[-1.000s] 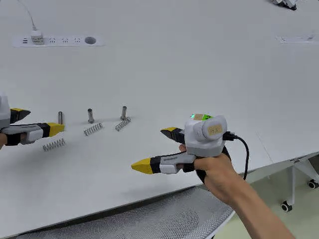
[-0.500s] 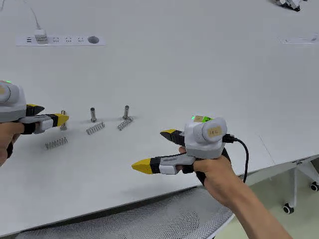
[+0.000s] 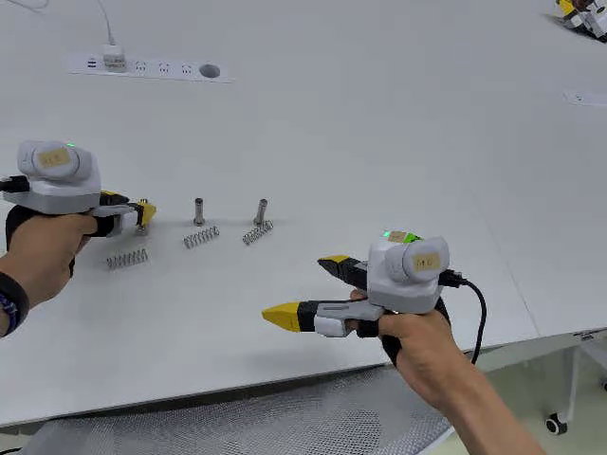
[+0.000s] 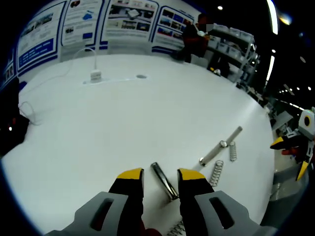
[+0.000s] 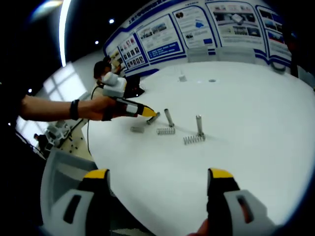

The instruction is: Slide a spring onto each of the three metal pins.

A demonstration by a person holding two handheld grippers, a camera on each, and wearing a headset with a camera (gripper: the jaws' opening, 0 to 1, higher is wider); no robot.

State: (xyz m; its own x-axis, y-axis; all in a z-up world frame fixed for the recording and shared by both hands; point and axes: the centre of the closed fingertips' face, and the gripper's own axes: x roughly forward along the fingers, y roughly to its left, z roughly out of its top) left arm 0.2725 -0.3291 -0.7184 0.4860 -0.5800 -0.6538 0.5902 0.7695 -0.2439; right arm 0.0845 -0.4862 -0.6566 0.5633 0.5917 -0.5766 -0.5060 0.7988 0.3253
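Three short metal pins stand in a row on the white table: left pin (image 3: 142,221), middle pin (image 3: 199,209), right pin (image 3: 261,210). A spring lies in front of each: left spring (image 3: 127,258), middle spring (image 3: 201,237), right spring (image 3: 257,232). My left gripper (image 3: 142,212) is open at the left pin. In the left gripper view that pin (image 4: 164,181) sits between the yellow fingertips (image 4: 130,174) with gaps on both sides. My right gripper (image 3: 305,290) is held wide open and empty above the table's near edge, well to the right of the pins (image 5: 169,118).
A white power strip (image 3: 152,68) with a plugged-in charger lies at the far left of the table. The table's near edge (image 3: 285,379) runs just under my right hand, with a mesh chair back below it. Shelves and posters line the room behind.
My left gripper has moved right, from beside the left spring up to the left pin, which now stands between its jaws. My right gripper has held its place, still open.
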